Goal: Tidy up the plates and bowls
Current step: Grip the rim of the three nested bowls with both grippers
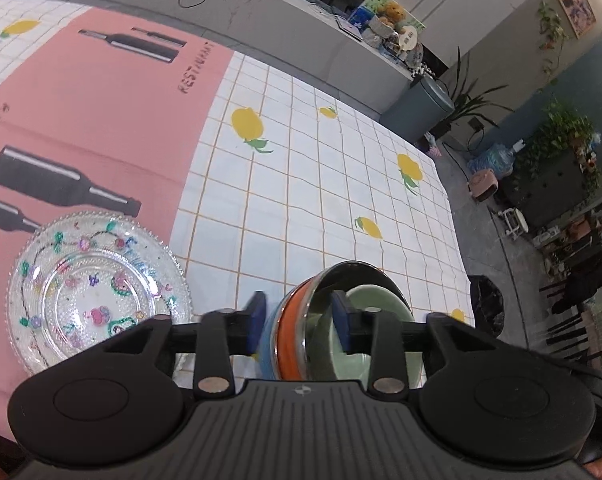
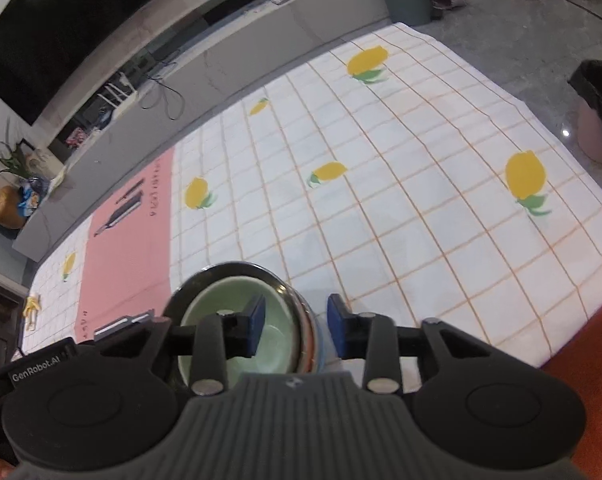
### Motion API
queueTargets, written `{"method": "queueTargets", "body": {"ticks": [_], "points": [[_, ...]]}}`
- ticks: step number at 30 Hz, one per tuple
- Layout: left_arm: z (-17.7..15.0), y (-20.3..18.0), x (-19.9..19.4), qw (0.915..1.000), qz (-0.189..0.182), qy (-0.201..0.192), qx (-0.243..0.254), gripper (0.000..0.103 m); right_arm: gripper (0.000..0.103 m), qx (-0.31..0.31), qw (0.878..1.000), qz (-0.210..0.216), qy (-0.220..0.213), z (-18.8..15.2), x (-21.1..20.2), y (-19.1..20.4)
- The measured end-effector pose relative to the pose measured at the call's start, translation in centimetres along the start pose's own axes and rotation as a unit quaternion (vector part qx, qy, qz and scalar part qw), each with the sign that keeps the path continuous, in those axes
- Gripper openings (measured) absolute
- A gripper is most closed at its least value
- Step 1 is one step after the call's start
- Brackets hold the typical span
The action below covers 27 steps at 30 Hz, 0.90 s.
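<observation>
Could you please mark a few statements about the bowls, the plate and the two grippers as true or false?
1. A green bowl sits innermost in the bowl stack. True.
2. The glass plate is plain and undecorated. False: it carries coloured flower patterns.
3. The left gripper straddles the stack's rim, one pad on each side. True.
4. The plate lies on top of the stack. False: it lies beside it on the tablecloth.
5. The right gripper is fully shut. False: its jaws stand apart across the stack's rim.
</observation>
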<state>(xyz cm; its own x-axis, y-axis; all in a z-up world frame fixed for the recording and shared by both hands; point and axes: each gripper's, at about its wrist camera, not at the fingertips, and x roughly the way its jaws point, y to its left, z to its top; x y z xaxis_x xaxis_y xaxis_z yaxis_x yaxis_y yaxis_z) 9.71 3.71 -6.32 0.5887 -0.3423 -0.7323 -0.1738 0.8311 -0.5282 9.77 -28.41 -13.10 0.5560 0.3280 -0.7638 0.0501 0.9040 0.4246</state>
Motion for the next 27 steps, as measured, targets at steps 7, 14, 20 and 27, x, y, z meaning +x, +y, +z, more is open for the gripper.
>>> {"method": "queueTargets", "body": {"ticks": [7, 14, 20, 27], "points": [[-0.1, 0.9, 0.8, 0.9998, -0.005, -0.004, -0.019, 0.000, 0.010, -0.009, 1.000, 0.005, 0.019, -0.6, 0.8, 0.4], [-0.5, 0.7, 1.4, 0.9998, 0.016, 0.007, -0.004, 0.000, 0.000, -0.014, 1.000, -0.002, 0.018, -0.5, 1.3, 0.5], [0.0, 1.4, 0.8, 0.9996, -0.002, -0.004, -0.027, 0.000, 0.000, -0.022, 1.000, -0.004, 0.013, -0.5, 1.4, 0.8], [0.4, 0.2, 0.9, 0.9995, -0.027, -0.014, -0.013, 0.000, 0.003, -0.010, 1.000, 0.008, 0.018, -0.4, 1.4, 0.5]]}}
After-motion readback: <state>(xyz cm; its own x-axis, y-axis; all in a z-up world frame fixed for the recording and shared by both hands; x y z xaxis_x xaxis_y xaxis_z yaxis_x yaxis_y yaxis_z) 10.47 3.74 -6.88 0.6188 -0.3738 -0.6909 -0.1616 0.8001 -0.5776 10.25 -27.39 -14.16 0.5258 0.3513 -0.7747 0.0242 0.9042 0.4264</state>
